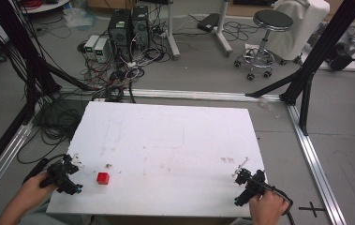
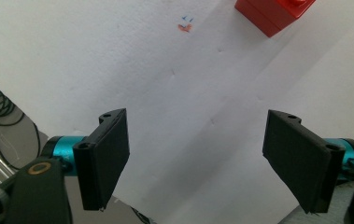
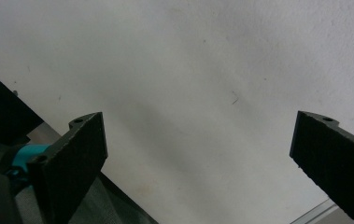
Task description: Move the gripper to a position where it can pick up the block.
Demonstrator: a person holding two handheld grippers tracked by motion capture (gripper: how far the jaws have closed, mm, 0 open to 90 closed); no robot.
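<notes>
A small red block (image 1: 102, 178) lies on the white table (image 1: 175, 140) near its front left corner. In the left gripper view the red block (image 2: 272, 14) sits at the top edge, ahead of the jaws and off to the right. My left gripper (image 1: 74, 164) rests at the table's left edge, a short way left of the block, and stands open (image 2: 195, 158) with nothing between its jaws. My right gripper (image 1: 240, 169) rests near the front right corner, also open (image 3: 198, 158) over bare table, far from the block.
Small red and blue marks (image 2: 185, 25) dot the table just left of the block. Beyond the table's far edge lie tangled cables (image 1: 114, 79), computer boxes (image 1: 128, 28) and a stool (image 1: 264, 42). Black frame posts (image 1: 306, 79) stand at the right, and aluminium rails (image 1: 315, 164) run along the floor.
</notes>
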